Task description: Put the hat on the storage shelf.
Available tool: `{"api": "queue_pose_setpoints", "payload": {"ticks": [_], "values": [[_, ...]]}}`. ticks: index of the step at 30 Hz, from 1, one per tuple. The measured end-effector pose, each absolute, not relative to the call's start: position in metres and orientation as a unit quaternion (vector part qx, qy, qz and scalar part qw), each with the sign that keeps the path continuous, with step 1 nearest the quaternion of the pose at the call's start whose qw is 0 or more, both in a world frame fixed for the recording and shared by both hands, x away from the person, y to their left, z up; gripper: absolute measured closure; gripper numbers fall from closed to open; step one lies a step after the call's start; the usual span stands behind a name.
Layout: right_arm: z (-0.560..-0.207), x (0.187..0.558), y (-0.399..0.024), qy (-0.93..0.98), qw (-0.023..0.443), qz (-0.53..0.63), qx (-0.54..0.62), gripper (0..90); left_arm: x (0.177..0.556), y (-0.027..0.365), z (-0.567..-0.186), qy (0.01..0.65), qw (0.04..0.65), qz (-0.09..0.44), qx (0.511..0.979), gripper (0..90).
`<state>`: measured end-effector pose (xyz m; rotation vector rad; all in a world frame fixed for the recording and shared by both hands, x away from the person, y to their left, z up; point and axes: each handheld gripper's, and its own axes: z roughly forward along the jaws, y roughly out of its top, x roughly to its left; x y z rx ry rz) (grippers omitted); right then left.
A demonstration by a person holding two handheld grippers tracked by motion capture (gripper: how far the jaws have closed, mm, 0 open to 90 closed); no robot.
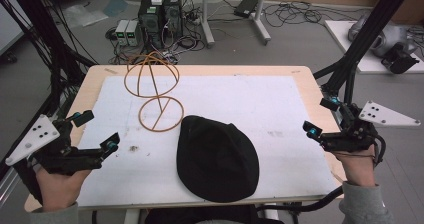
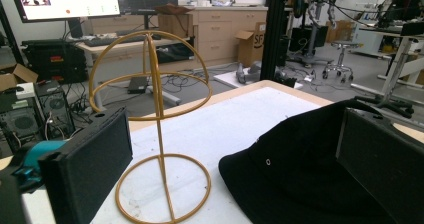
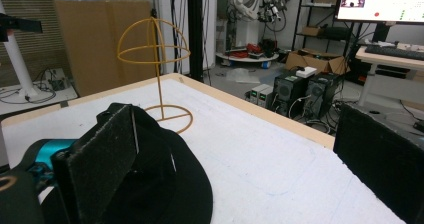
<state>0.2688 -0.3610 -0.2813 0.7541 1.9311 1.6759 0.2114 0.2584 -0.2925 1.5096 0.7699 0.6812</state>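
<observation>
The table point(image 1: 300, 79) is a pale wooden top covered almost to its edges by a white mat point(image 1: 280, 109), lightly scuffed and marked.

On the mat lies the black cap point(image 1: 217, 159), the largest loose thing here: a soft, matte, dark fabric hat, flattened into a rounded oval, with a small eyelet showing in its crown in the left gripper view point(image 2: 300, 174). It sits on the near half of the mat, just in front of and slightly to the right of the hat stand, close to the stand's base ring but apart from it.

The hat stand point(image 1: 152, 91) is thin yellow-orange wire (a flat ring for a base, an upright stem, a domed cage of hoops on top) and stands upright behind the cap, toward the far left of the mat.

The left gripper point(image 1: 97, 131) hovers well to the left of the cap, over the mat's left edge, its jaws spread wide with nothing between them. The right gripper point(image 1: 322, 116) hangs well to the right of the cap, at the table's right edge, jaws likewise wide apart and empty.
</observation>
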Motion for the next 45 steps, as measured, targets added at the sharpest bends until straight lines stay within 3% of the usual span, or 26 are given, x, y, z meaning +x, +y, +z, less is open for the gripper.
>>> {"api": "queue_pose_setpoints", "payload": {"ticks": [30, 45], "values": [[-0.275, 0.264, -0.354, 0.71, 0.243, 0.609, 0.256, 3.1, 0.214, 0.253, -0.293, 0.332, 0.611, 0.289, 0.658, 1.7], [-0.266, 0.268, -0.327, 0.743, 0.226, 0.593, 0.212, 3.1, 0.21, 0.254, -0.294, 0.336, 0.606, 0.294, 0.658, 1.7]]}}
